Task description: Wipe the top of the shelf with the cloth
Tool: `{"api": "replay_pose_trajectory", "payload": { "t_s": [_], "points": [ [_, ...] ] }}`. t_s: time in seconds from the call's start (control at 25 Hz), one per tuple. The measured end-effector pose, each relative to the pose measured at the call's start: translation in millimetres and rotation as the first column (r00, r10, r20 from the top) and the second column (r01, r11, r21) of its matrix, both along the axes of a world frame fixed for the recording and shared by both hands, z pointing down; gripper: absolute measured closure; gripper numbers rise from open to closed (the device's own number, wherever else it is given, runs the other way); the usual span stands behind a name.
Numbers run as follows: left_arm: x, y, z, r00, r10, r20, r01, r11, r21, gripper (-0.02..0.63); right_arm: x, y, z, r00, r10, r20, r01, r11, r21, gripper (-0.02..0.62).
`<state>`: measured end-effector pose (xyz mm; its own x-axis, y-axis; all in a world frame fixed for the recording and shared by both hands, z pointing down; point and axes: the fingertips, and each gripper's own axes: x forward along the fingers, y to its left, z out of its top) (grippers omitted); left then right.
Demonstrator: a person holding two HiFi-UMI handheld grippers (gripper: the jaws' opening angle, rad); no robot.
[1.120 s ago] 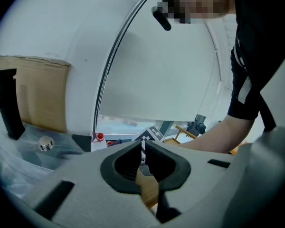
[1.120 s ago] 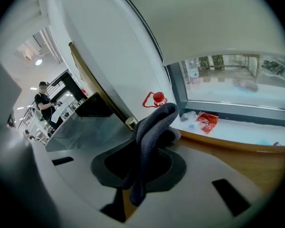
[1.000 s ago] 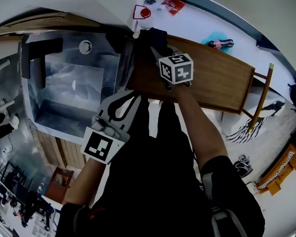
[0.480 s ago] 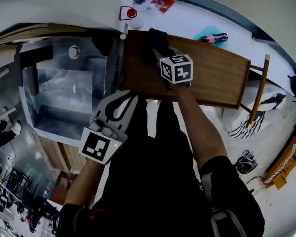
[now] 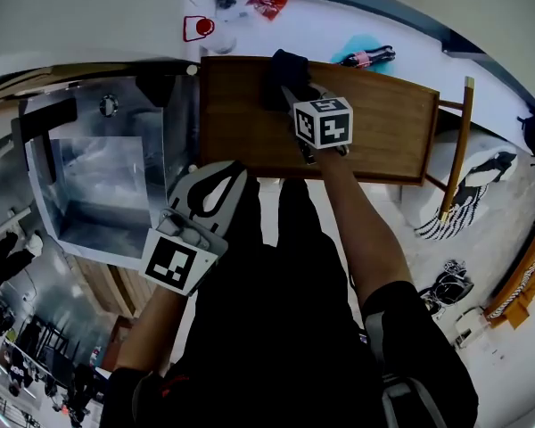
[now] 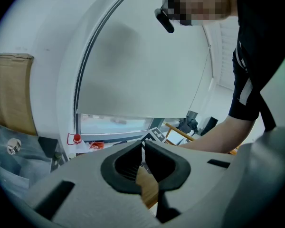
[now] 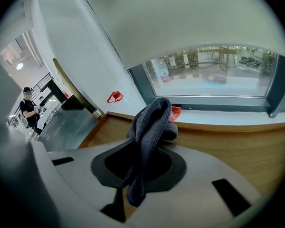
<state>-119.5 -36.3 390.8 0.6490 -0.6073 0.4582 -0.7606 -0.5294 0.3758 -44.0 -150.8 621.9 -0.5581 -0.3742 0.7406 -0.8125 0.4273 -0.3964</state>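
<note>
Nearest me, at 7 o'clock, the left gripper (image 5: 221, 172) hangs clenched on nothing, off the shelf. At 12 o'clock the right gripper (image 7: 145, 148) is grasping the dark cloth (image 5: 285, 66), which is bunched down on the top of the wooden shelf (image 5: 383, 123) near its back edge. I judge the wiping under way, with the long stretch toward 2 o'clock left to do. Against a second ago, the cloth sits farther from the shelf's left end.

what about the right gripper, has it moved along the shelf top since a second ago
Yes. The right gripper, shut on the cloth, has slid rightward from the shelf top's left end toward its middle.
</note>
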Motion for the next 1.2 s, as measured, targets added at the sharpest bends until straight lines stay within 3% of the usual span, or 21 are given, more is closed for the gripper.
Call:
{"api": "replay_pose_trajectory", "payload": {
  "t_s": [1.2],
  "points": [
    [135, -9, 4, 0.991, 0.136, 0.006, -0.136, 0.991, -0.002, 0.574, 197, -11, 2, 0.976, 0.211, -0.047, -0.210, 0.977, 0.018, 0.537]
  ]
}}
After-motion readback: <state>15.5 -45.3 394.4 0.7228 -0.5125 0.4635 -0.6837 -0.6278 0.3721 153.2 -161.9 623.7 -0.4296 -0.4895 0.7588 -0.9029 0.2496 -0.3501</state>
